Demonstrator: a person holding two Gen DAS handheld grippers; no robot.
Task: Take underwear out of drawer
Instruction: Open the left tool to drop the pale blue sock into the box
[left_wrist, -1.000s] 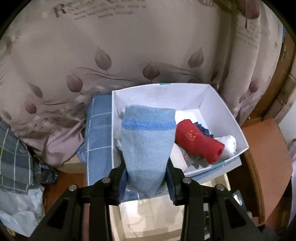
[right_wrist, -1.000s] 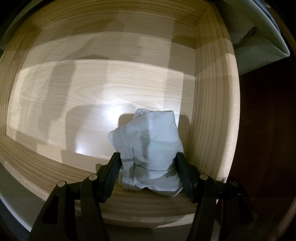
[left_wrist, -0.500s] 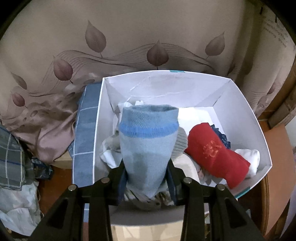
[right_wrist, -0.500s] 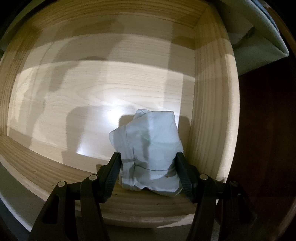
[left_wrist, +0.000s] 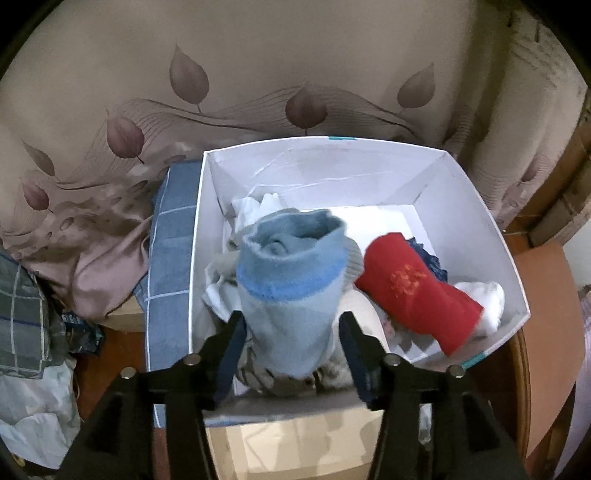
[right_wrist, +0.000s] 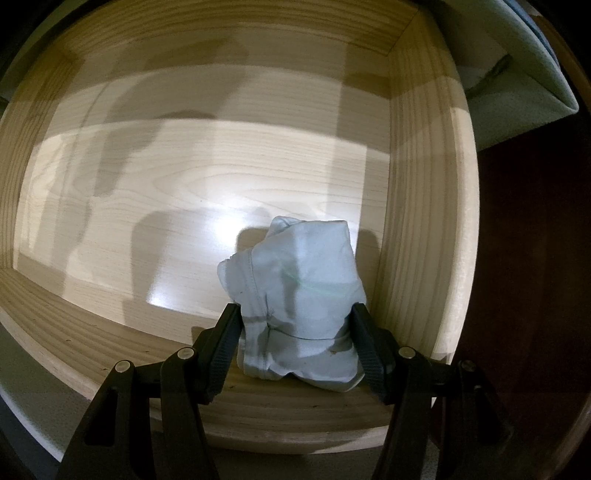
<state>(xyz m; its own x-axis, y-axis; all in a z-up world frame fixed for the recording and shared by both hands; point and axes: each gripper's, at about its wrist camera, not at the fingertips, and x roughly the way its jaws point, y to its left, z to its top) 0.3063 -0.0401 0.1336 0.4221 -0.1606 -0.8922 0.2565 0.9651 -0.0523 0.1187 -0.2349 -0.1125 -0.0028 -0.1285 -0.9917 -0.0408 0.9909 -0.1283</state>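
In the left wrist view a rolled light-blue underwear (left_wrist: 291, 280) with a darker blue band stands on the pile inside a white box (left_wrist: 480, 221). My left gripper (left_wrist: 290, 325) straddles its lower part. Its jaws are opening, and a thin gap shows between each pad and the cloth. In the right wrist view a bundled pale grey-white underwear (right_wrist: 306, 280) rests in the near right corner of a wooden drawer (right_wrist: 424, 221). My right gripper (right_wrist: 295, 325) points down, and its pads press on both sides of the bundle.
The white box also holds a red rolled garment (left_wrist: 413, 288), a white piece (left_wrist: 484, 299) and several other clothes. A blue checked cloth (left_wrist: 170, 258) lies left of the box, and a leaf-patterned curtain (left_wrist: 295, 74) hangs behind. The rest of the drawer floor (right_wrist: 184, 192) is bare wood.
My left gripper came down over the white box with the blue underwear, then its jaws spread and the roll's top loosened. The right gripper and its bundle have not moved.
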